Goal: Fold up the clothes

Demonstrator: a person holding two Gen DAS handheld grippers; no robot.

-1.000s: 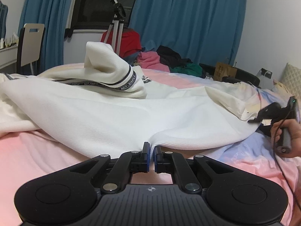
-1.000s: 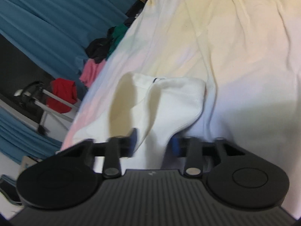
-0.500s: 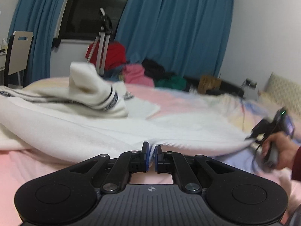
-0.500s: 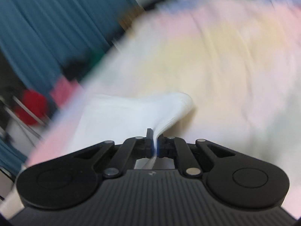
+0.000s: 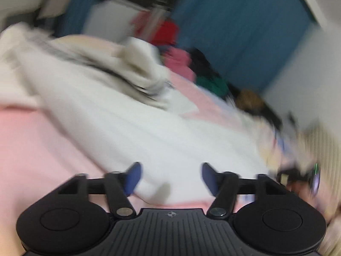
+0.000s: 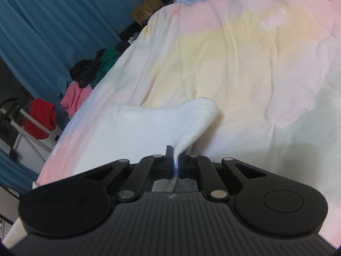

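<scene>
A white garment (image 5: 149, 125) with dark-striped trim lies spread on the pastel bed sheet (image 5: 42, 149); the left wrist view is blurred by motion. My left gripper (image 5: 170, 178) is open, and the garment's near hem lies between its blue pads without being held. My right gripper (image 6: 175, 165) is shut on a fold of the same white garment (image 6: 149, 132), lifting a rounded flap above the sheet (image 6: 255, 64). The right gripper also shows at the far right of the left wrist view (image 5: 298, 176).
A pile of pink, black and green clothes (image 6: 89, 79) lies at the far edge of the bed. A red cloth (image 6: 40, 119) hangs on a tripod stand by the blue curtains (image 6: 53, 21). A cardboard box (image 6: 147, 12) sits beyond the bed.
My left gripper has opened and let go of the garment's hem, and its view has tilted. My right gripper closed on the white fold and stays shut on it.
</scene>
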